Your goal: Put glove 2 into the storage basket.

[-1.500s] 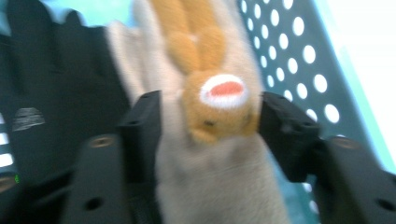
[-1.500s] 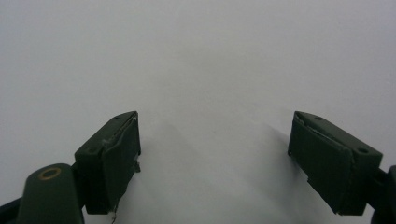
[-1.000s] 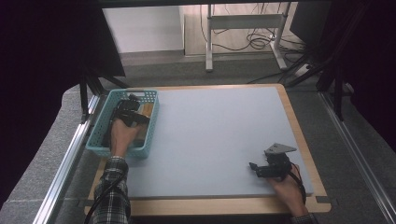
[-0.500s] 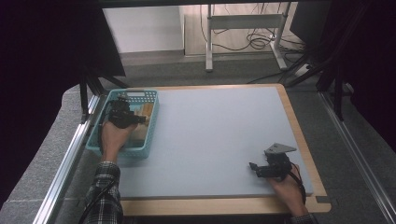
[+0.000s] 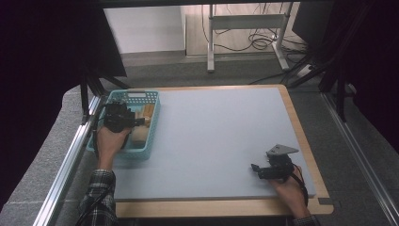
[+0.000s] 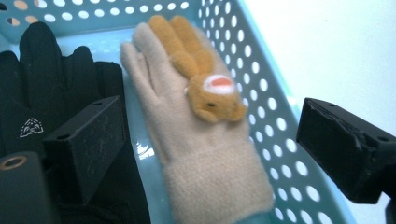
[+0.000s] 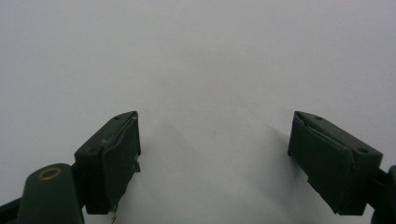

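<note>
High view: the left gripper (image 5: 141, 121) hangs over the teal basket (image 5: 149, 136) at the table's (image 5: 221, 132) left edge, its tips pointing toward the basket's right wall. A beige glove (image 5: 140, 133) lies inside, under and just past those tips. The right gripper (image 5: 254, 168) rests near the front right corner, well apart from the basket, so the left hand is far the nearer of the 2.

Left gripper view: the jaws have just been opening and now stand spread wide, with nothing pinched. The beige glove (image 6: 196, 140) lies flat on the basket floor between and beyond them, cuff toward the camera, its long axis running away from the gripper and leaning slightly left. A small orange plush figure (image 6: 201, 79) sits on it. A black glove (image 6: 51, 98) lies just beside it, on the left.

Right gripper view: the jaws are spread over bare table (image 7: 210, 60), holding nothing.
</note>
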`<act>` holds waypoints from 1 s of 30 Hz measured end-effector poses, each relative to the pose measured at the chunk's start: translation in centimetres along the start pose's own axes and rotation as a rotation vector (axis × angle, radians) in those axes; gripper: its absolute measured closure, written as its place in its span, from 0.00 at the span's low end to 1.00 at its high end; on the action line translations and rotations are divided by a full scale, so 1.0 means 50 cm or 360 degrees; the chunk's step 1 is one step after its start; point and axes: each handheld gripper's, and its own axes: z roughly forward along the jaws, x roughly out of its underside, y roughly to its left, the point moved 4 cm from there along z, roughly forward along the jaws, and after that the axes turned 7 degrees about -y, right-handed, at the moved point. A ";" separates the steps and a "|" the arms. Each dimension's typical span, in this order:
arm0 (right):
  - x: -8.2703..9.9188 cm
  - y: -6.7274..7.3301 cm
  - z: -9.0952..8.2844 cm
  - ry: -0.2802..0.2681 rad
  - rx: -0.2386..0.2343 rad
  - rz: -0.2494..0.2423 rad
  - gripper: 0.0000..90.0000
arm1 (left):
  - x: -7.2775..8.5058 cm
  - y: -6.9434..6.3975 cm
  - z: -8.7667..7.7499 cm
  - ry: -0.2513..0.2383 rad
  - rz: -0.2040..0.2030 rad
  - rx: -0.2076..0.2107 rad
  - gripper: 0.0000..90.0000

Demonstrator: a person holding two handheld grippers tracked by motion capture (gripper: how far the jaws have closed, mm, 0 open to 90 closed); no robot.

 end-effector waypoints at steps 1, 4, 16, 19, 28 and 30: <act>0.000 0.000 0.000 0.0000 0.0000 0.0000 0.18 | 0.000 -0.003 -0.002 -0.0007 0.0005 0.0008 0.09; 0.000 0.000 0.000 0.0000 0.0000 0.0000 0.18 | -0.001 -0.015 -0.013 -0.0027 0.0038 0.0029 0.07; 0.000 0.000 0.000 0.0000 0.0000 -0.0001 0.18 | -0.004 -0.083 -0.039 -0.0113 0.0217 0.0129 0.04; 0.000 0.000 0.000 -0.0001 0.0001 0.0002 0.18 | -0.003 -0.099 -0.043 -0.0128 0.0246 0.0152 0.04; 0.000 0.000 0.000 -0.0001 0.0000 0.0000 0.18 | 0.008 -0.149 -0.048 -0.0177 0.0288 0.0258 0.03; 0.000 0.000 0.000 0.0000 0.0000 0.0000 0.18 | 0.012 -0.162 -0.048 -0.0183 0.0301 0.0281 0.03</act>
